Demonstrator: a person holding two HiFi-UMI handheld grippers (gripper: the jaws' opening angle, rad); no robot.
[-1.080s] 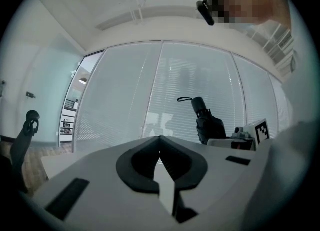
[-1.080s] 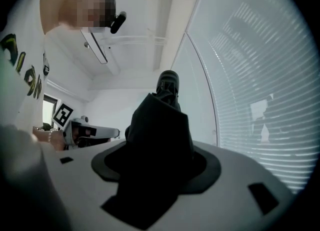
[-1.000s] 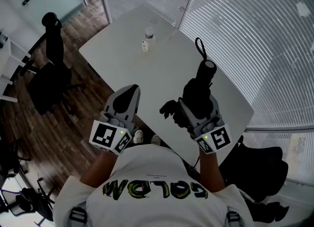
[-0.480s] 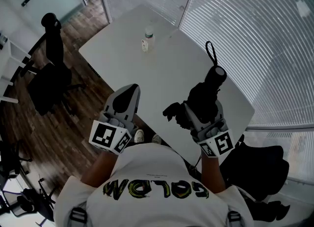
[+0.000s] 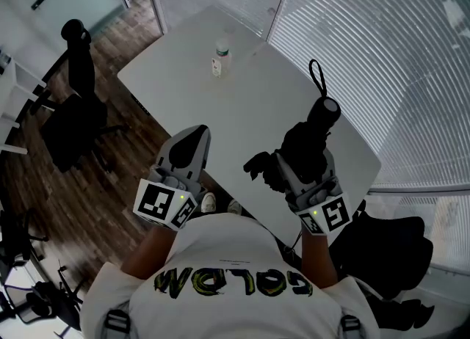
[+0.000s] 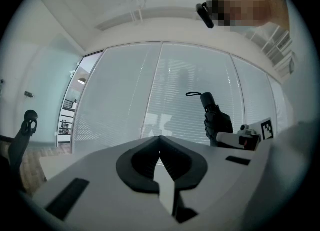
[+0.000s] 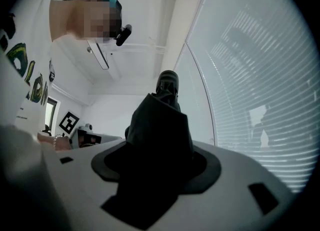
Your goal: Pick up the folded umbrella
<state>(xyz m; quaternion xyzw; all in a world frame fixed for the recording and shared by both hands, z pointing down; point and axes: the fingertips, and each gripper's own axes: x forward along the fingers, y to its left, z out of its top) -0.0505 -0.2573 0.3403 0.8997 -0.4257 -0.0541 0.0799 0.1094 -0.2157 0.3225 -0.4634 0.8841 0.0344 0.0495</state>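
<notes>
The folded black umbrella (image 5: 307, 143) hangs in the air above the near right part of the white table (image 5: 242, 110). My right gripper (image 5: 299, 163) is shut on its bunched fabric. Its handle end and wrist loop point away from me. In the right gripper view the umbrella (image 7: 160, 130) fills the space between the jaws of the right gripper (image 7: 157, 167). Off the table's near edge my left gripper (image 5: 192, 138) is shut and holds nothing. In the left gripper view the left gripper (image 6: 160, 142) has its tips together. The umbrella (image 6: 216, 120) and right gripper (image 6: 240, 137) show at the right.
A small bottle (image 5: 220, 59) stands on the far part of the table. Slatted blinds (image 5: 382, 59) run along the table's far and right sides. A black office chair (image 5: 73, 103) stands on the wood floor at left. Another dark chair (image 5: 389, 253) is at lower right.
My right gripper has carried the umbrella a little to the right and nearer to me, then held still. The left gripper has not moved.
</notes>
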